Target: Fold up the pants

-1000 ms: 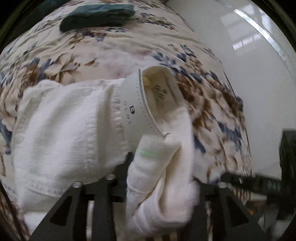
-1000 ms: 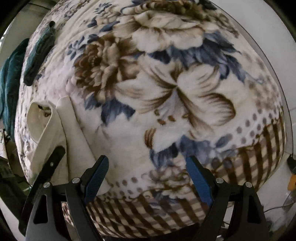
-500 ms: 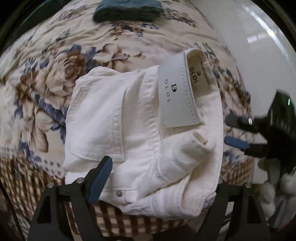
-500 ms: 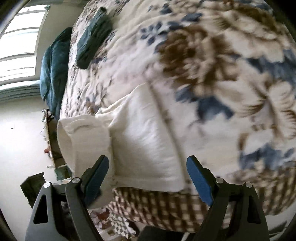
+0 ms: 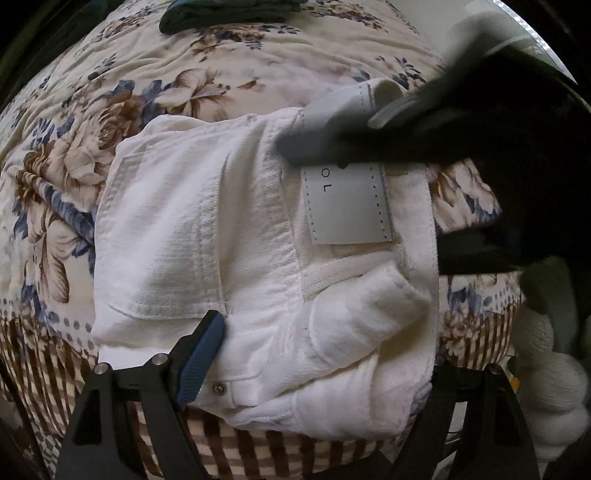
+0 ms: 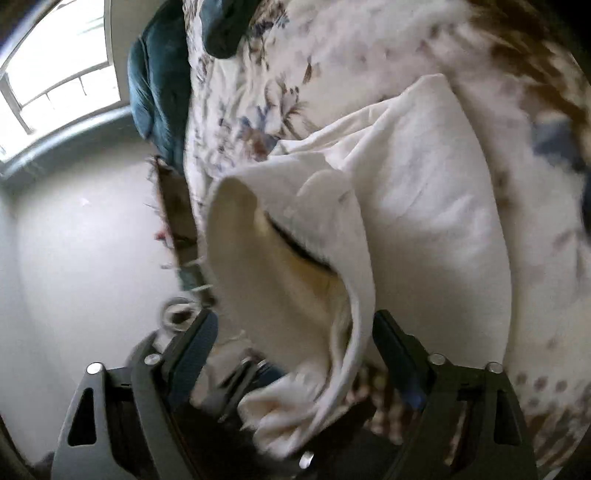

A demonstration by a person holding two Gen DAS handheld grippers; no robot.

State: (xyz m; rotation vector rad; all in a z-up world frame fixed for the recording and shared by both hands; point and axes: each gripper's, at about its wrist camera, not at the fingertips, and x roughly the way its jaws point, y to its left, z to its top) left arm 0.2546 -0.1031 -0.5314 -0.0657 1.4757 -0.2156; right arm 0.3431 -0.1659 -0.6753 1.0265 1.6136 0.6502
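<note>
The white pants (image 5: 229, 236) lie folded in a compact bundle on the floral blanket (image 5: 110, 110), grey label (image 5: 347, 210) up, near the blanket's front edge. My left gripper (image 5: 317, 365) is open just in front of the bundle, not holding it. My right gripper shows in the left wrist view as a dark blurred shape (image 5: 461, 122) over the waistband. In the right wrist view the pants (image 6: 424, 206) show with the waistband (image 6: 288, 258) gaping between my right gripper's (image 6: 295, 343) open jaws.
A dark teal folded garment (image 5: 229, 11) lies at the blanket's far side, also in the right wrist view (image 6: 221, 26). More teal fabric (image 6: 155, 81) hangs off the bed edge. A white floor (image 6: 74, 258) and a window (image 6: 55, 74) are beside the bed.
My left gripper let go of the pants and drew back; the bundle now lies flat. My right gripper swung over to the waistband end and now straddles it.
</note>
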